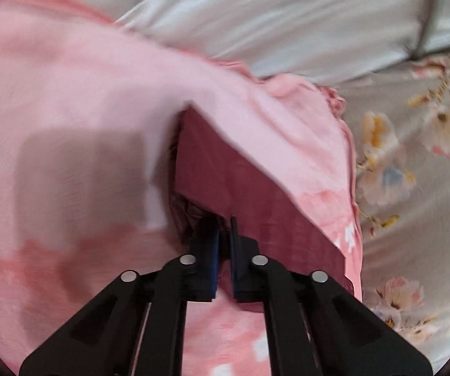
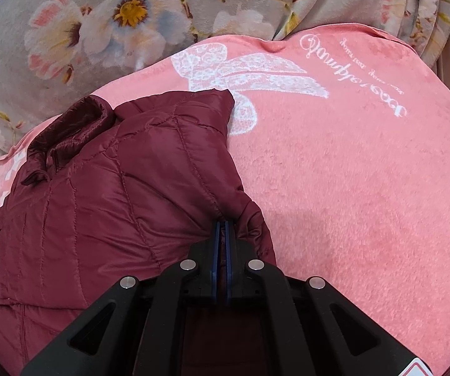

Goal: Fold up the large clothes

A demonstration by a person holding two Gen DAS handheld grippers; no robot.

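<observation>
Black linkage arms fill the bottom of both views. Right gripper [image 2: 224,228] is clenched on the maroon quilted jacket [image 2: 105,188] — blue pads nearly together with a pinch of fabric between them, right at the seam where the sleeve [image 2: 250,219] meets the body. Left gripper [image 1: 224,225] also sits on maroon cloth; its jaws stand slightly further apart, and the cloth runs into the gap, so I read it as grasping a thinner edge of the same jacket, though blur makes contact hard to confirm.

Jacket lies on the pink blanket [image 2: 350,188], collar [image 2: 68,125] away from me and to the left, right shoulder near the white lace butterfly print [image 2: 243,75]. Floral bedsheet [image 2: 99,25] is beyond the blanket; a white pillow [image 1: 287,15] shows in the left view.

Step in hand, as I judge it — first fold, side panel or sleeve being picked up to go across the body. Not far along; jacket is mostly spread.

Next move calls for lifting both pinches together, carrying them toward the centreline and keeping the puffy fabric taut so it does not bunch.
</observation>
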